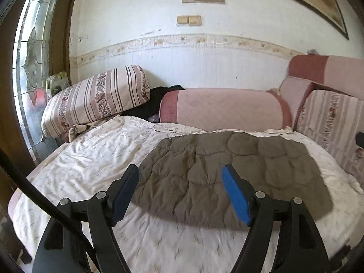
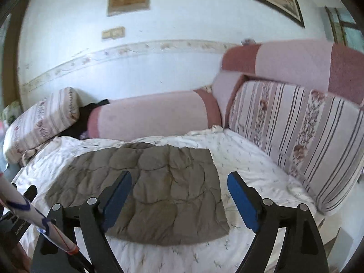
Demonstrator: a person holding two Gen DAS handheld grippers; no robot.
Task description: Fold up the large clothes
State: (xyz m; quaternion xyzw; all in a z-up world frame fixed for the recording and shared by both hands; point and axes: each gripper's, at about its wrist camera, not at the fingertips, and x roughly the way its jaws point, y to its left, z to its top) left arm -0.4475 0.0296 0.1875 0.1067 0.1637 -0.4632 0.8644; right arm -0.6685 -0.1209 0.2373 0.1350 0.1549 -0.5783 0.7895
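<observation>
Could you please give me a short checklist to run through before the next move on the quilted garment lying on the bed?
1. Left gripper empty, with its jaws apart: ok.
2. Right gripper empty, with its jaws apart: ok.
3. Grey-brown quilted padded garment lying flat on the white patterned bed sheet: ok, a roughly rectangular shape.
4. Garment edges even and layers aligned: cannot tell; the underside is hidden.
5. Garment clear of the striped floral cushions and the pink bolster: ok, bare sheet shows between them.
6. Whether another fold is needed: cannot tell from these views.
</observation>
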